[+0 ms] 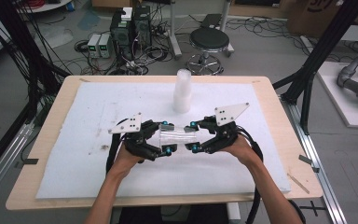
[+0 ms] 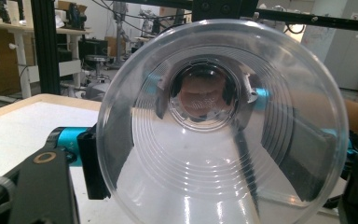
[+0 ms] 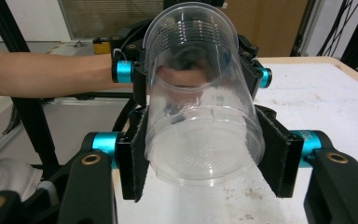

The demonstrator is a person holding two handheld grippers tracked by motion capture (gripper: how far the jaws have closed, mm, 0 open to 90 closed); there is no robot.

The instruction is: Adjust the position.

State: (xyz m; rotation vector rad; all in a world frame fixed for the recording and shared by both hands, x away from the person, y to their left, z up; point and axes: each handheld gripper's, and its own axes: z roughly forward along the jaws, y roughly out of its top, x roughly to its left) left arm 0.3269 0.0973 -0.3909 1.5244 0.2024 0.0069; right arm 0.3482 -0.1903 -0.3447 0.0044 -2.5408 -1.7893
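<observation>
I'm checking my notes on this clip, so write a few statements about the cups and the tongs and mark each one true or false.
1. Both tongs grip one clear cup. True: left tongs hold its open end, right tongs its base end.
2. The cup is held upright. False: it lies sideways above the white mat.
3. A stack of cups stands on the mat behind it. True.
4. The held cup is full of liquid. False: it is empty.
</observation>
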